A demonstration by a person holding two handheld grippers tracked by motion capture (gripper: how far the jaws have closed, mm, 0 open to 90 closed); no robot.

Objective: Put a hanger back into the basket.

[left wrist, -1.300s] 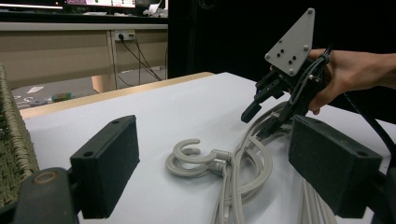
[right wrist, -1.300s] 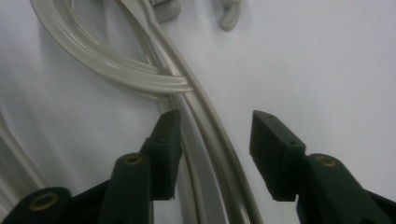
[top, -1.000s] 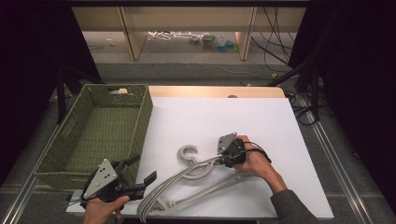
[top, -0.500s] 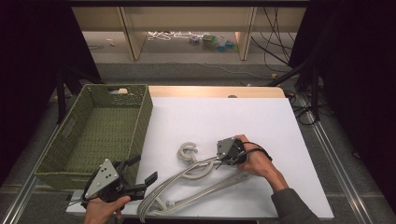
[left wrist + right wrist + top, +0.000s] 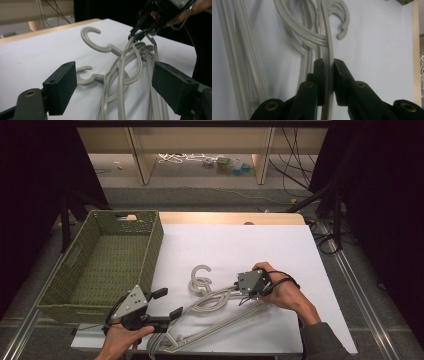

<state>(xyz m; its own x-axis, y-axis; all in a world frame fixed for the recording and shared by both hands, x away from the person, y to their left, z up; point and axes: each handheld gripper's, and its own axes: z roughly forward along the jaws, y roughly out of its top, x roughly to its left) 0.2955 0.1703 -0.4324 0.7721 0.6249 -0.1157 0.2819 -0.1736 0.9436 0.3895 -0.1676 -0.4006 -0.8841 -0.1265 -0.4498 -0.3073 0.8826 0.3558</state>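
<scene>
With right gripper [image 5: 329,82] clamped on one grey hanger [image 5: 329,47] atop the tangled pile [image 5: 210,320] on the white table [image 5: 280,245], lift slowly, steadying the rest with wide-open, empty left gripper [image 5: 113,92].

Hangers [image 5: 210,307]: pale grey plastic, plain, no pattern. Table [image 5: 280,245]: white top, light wood strip along its 12 o'clock edge. Basket [image 5: 75,270] at 9 o'clock: olive green, woven texture throughout. Left tongs [image 5: 167,305]: black jaws, grey plate on top. Right tongs [image 5: 239,296]: black jaws with brass-coloured rivets, grey plate.
</scene>
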